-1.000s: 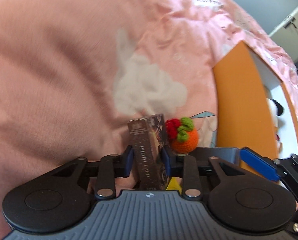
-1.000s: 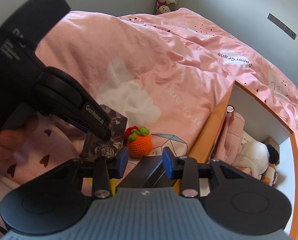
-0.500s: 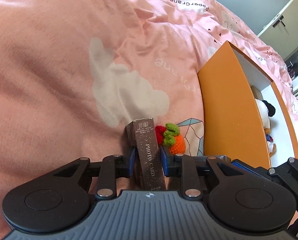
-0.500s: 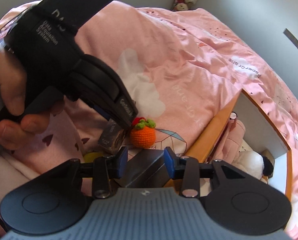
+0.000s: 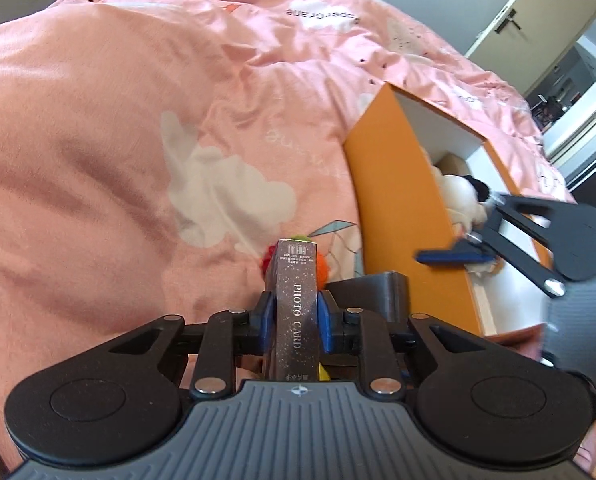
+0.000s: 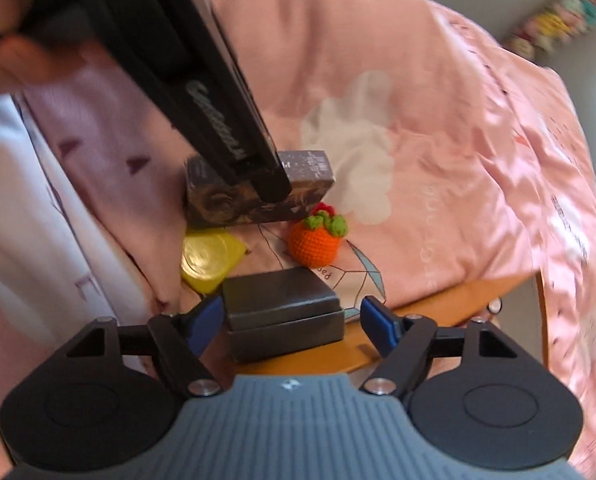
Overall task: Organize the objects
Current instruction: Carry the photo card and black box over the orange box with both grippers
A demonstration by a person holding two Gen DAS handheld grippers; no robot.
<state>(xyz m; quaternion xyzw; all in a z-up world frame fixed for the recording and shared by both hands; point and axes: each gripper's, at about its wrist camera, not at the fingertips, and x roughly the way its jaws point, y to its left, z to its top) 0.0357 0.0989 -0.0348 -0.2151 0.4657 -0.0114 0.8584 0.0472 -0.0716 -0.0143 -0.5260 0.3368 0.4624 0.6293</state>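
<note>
My left tool (image 5: pixel 296 322) pinches the photo card box (image 5: pixel 296 312) on its narrow sides above the bed (image 5: pixel 97 160), jaws just closing, while my right tool (image 6: pixel 291 318), just spreading, brackets the dark case (image 6: pixel 281 312) without contact — a slack pinch lets the box twist free.

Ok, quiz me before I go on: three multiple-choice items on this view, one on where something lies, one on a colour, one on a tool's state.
1. Where is the dark grey box?
A. between the right tool's open fingers
B. inside the orange bin
C. under the yellow packet

2. What colour is the knitted fruit's body?
A. blue
B. orange
C. white

3. What is the left tool doing?
A. open and empty
B. shut on the photo card box
C. shut on the knitted fruit

Answers:
1 A: the right tool has just opened, its blue pads clear of the box.
2 B: orange, with green leaves.
3 B: both pads press the photo card box.
</note>
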